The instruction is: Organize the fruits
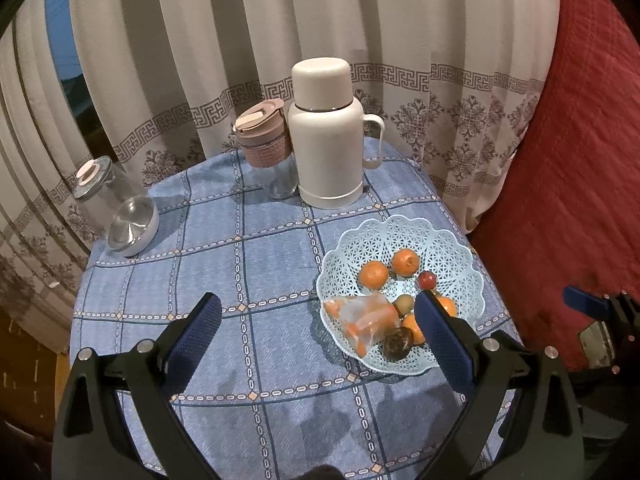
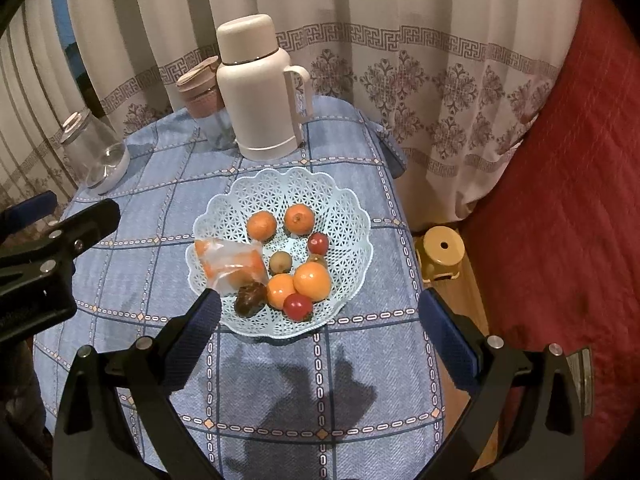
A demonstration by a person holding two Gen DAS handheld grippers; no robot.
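Observation:
A pale blue lattice basket sits on the blue checked tablecloth. It holds several oranges, two small red fruits, a green-brown kiwi, a dark brown fruit and a clear bag of orange pieces. My right gripper hangs open just in front of the basket, nothing between its fingers. My left gripper is open too, left of the basket; its right finger covers part of the fruit.
A white thermos jug and a pink-lidded cup stand at the table's back. A glass jar sits at the back left edge. Curtains hang behind, red bedding lies to the right, a small yellow stool below.

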